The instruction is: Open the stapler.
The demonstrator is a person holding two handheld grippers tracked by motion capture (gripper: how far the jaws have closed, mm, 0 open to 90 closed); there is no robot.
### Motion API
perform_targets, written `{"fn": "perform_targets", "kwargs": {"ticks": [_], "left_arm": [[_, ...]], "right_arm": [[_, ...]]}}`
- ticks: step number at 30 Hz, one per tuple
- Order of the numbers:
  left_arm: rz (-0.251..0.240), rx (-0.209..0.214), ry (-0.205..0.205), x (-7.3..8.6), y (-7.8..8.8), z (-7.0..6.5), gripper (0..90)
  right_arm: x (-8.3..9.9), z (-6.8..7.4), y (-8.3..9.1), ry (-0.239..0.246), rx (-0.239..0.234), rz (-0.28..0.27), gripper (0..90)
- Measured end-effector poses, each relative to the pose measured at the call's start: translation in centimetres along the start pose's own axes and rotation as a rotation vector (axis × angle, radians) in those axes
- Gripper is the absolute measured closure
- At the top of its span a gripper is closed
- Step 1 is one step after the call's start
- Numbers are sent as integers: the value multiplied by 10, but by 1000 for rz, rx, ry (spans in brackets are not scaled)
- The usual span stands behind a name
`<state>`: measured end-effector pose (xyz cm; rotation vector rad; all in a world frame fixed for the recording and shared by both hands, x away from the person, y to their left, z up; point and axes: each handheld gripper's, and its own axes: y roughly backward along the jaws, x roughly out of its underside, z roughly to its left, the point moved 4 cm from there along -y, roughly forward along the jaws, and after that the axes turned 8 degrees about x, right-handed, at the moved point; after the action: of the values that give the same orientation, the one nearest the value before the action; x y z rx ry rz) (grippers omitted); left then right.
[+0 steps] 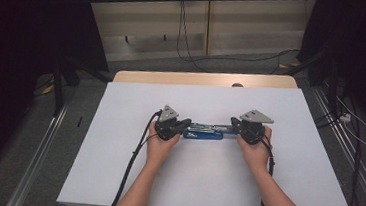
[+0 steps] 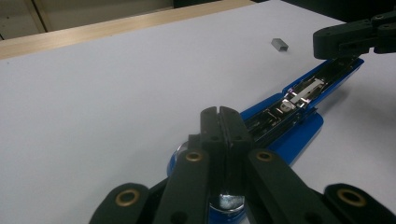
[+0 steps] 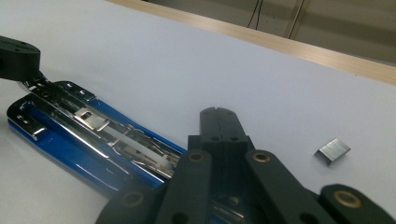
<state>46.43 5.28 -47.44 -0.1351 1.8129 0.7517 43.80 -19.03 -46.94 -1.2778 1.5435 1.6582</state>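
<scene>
A blue stapler (image 1: 207,132) lies opened flat on the middle of the white table (image 1: 116,157), its metal staple channel facing up. The left gripper (image 1: 181,125) and the right gripper (image 1: 236,129) each rest on one end of it, jaws closed together, probably to keep it steady and open for loading. A small block of staples (image 3: 332,151) lies apart on the table. Whether the closed jaws pinch any part of the stapler is hidden.

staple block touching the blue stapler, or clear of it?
Apart. The right gripper view shows the staple block lying alone on the white table, with bare surface between it and the blue stapler. The left gripper view shows the same gap.
</scene>
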Motion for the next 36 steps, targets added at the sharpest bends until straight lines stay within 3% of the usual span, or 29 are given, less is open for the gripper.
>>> {"fn": "perform_targets", "kwargs": {"ticks": [1,9,12,18,27,29,36], "left_arm": [[-2,9,4,0,0,-1,841],[7,15,13,-6,7,-2,729],[1,19,44,-9,14,-1,661],[19,33,66,-12,25,-3,550],[29,3,91,-15,37,0,364],[34,1,94,-15,40,2,310],[57,-12,109,-15,47,3,120]], "right_arm": [[-2,-1,1,6,0,-4,900],[-7,-8,7,10,-3,-9,900],[-7,-10,9,1,-5,-8,900],[-6,-14,10,2,5,-3,825],[-5,-27,15,-11,33,-11,609],[-7,-34,16,-20,42,-16,519],[-11,-51,18,-15,75,-6,423]]}}
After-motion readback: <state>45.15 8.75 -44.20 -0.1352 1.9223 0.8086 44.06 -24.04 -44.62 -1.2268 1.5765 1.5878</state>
